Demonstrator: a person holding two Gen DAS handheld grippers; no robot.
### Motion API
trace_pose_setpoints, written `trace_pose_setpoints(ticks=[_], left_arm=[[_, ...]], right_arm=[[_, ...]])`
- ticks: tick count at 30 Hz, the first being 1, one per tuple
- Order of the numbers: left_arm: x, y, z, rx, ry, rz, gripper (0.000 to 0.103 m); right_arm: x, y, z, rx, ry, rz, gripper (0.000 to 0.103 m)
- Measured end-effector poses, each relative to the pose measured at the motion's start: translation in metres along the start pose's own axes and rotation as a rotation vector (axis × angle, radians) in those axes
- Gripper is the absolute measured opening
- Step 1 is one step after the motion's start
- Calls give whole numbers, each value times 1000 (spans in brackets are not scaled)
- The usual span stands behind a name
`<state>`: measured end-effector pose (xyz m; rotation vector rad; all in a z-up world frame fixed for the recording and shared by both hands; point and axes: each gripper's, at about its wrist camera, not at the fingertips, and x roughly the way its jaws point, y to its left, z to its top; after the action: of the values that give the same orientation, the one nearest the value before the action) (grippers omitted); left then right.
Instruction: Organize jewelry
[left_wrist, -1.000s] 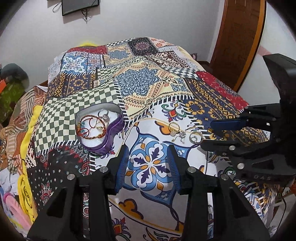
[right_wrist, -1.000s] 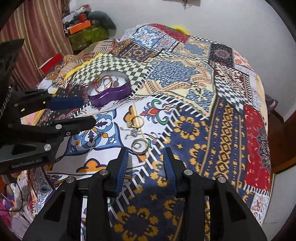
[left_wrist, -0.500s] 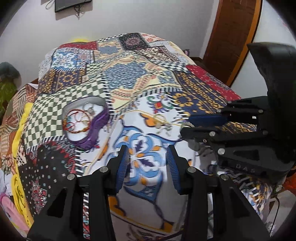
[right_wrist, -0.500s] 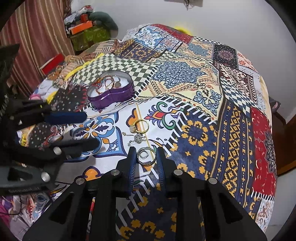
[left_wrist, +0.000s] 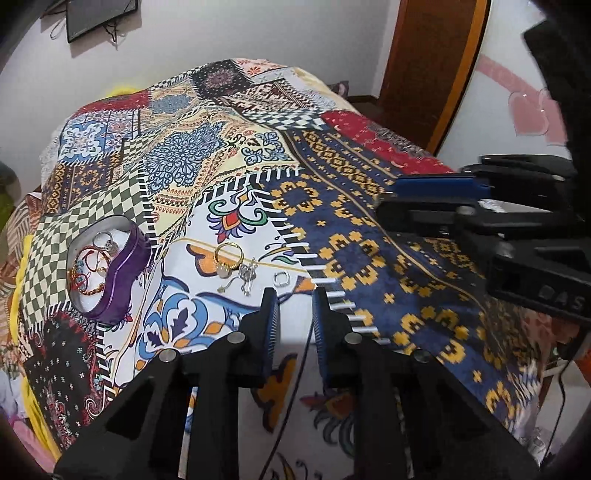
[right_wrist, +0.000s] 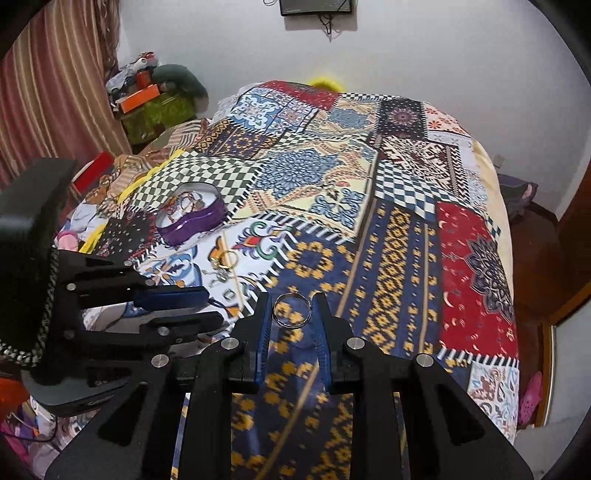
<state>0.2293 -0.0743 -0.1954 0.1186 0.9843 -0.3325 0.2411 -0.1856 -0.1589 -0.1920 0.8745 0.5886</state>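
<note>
Holding now: you are pinching a silver ring (right_wrist: 292, 309) between the pads of the right gripper (right_wrist: 291, 314), clear of the patchwork bedspread (right_wrist: 399, 236); the jaws are nearly together and the ring is sitting at the fingertips.
Reason for grip: catching the band by its outer edges is keeping it flat and visible, which I judge makes it easy to drop straight into the tin.
Left gripper (left_wrist: 295, 321): you are hovering it over the spread with nothing between the pads; its jaws have just been closing to a narrow gap.
Probable aim: a small silver ring (left_wrist: 281, 277) is lying just ahead of those tips, so you are likely lining up on it.
Loose pieces: a gold ring (left_wrist: 229, 254) and a tangle of silver earrings (left_wrist: 245, 275) are lying together on the white patch, beside the small ring, between the grippers and the tin.
Container: a purple heart-shaped tin (left_wrist: 110, 273) is standing open on the checked patch, farther off to the left.
Contents: a silver ring, red and gold bangles and a beaded bracelet are resting on its white lining; smaller items I cannot tell apart.
Task standing: you are carrying one piece, several are waiting on the spread, so sorting is looking partway done.
Background: a wall-mounted screen (right_wrist: 317, 6) is hanging beyond the bed.
</note>
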Motion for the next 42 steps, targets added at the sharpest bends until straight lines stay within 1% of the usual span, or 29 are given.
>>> trace_pose_setpoints(ticks=[3,8,10,11,13,20,26,31,42], left_arm=[[3,0,4,-8,5,0,18],[9,4,10,-20,11,25,18],[11,7,11,-33,11,18,18],[12,9,11,-41,10,11,17],[13,10,10,-49,6,-4,8],[8,14,7,-76,-9,-8,8],[-13,19,2,-92,-52,-7,8],[-36,32,1,-106,-102,12,8],[-83,80,-1,-170,-206,82,8]], right_arm=[[-2,-3,-3,1,-8,11,20],[-1,-3,-5,-3,-22,28,20],[1,-4,-4,-1,-23,36,20],[2,-4,-4,0,-24,40,20],[3,-4,-4,4,-22,48,20],[2,-3,-5,10,-15,45,20],[-7,2,2,3,-29,27,20],[-13,14,15,-19,-49,18,20],[-16,53,46,-69,-104,44,20]])
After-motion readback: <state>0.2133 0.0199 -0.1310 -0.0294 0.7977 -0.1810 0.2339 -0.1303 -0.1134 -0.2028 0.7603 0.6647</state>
